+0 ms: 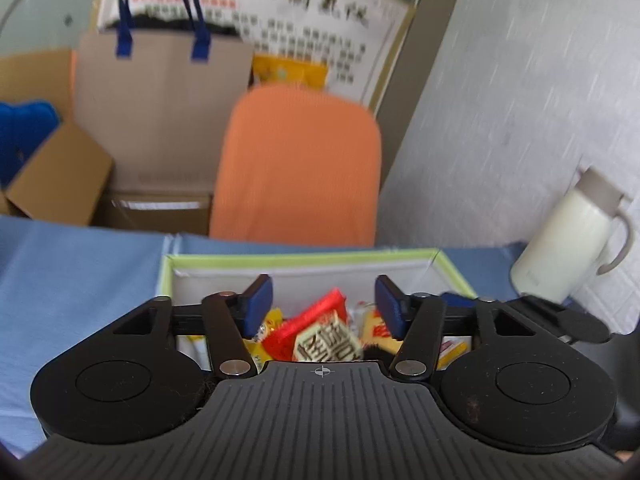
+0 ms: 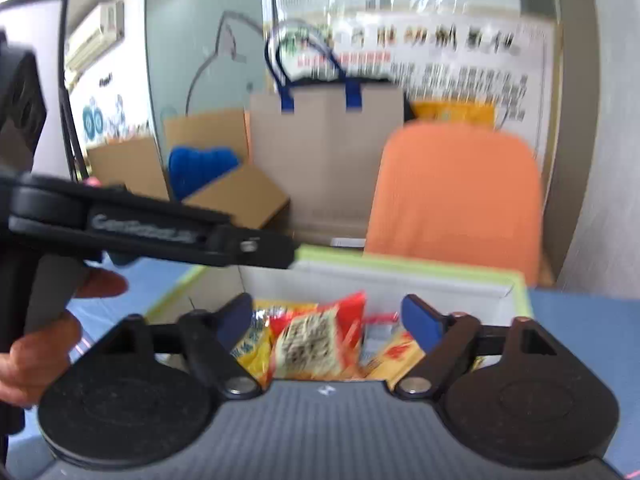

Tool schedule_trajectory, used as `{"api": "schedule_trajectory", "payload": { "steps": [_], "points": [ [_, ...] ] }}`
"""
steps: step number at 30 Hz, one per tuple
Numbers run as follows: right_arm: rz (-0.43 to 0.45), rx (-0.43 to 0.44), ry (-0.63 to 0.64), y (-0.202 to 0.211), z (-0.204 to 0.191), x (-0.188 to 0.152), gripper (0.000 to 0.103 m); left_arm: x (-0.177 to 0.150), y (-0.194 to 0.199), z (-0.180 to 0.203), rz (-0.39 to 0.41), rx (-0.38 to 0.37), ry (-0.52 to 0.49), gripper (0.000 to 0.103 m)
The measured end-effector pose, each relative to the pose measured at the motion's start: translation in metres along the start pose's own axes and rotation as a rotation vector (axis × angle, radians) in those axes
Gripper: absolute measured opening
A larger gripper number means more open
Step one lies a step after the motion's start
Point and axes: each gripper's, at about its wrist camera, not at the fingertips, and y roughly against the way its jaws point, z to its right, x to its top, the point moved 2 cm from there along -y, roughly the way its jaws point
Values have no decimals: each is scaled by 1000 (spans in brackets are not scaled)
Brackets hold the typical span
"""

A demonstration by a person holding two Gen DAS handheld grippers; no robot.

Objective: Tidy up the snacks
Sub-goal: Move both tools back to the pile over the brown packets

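A white storage box with a green rim (image 1: 304, 259) sits on the blue table and holds several snack packets. A red packet with a beige label (image 1: 320, 332) lies on top, with yellow packets (image 1: 378, 330) beside it. My left gripper (image 1: 323, 304) is open and empty above the box, its blue pads apart. In the right wrist view the same box (image 2: 400, 270) and red packet (image 2: 320, 340) show. My right gripper (image 2: 326, 320) is open and empty over the box. The left gripper's body (image 2: 152, 228) reaches in from the left there.
An orange chair back (image 1: 298, 164) stands behind the table. A cream thermos jug (image 1: 572, 236) stands at the right by the wall. A paper bag with blue handles (image 1: 160, 112) and cardboard boxes (image 1: 56, 176) sit beyond the table. The blue tablecloth (image 1: 80, 280) spreads left.
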Motion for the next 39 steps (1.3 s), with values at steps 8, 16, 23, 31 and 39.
{"api": "schedule_trajectory", "payload": {
  "steps": [8,16,23,31,39],
  "points": [
    [115,10,13,90,-44,-16,94,-40,94,-2,61,-5,-8,59],
    [-39,-4,-115,143,-71,-115,94,-137,114,11,-110,-89,3,62],
    [-177,-1,-209,159,-79,-183,94,-197,98,23,-264,-174,95,61],
    [-203,61,-200,154,-85,-190,94,-196,79,46,-328,-256,-7,63],
    [-209,93,-137,165,-94,-199,94,-218,96,72,-388,-335,-70,62]
  ]
}}
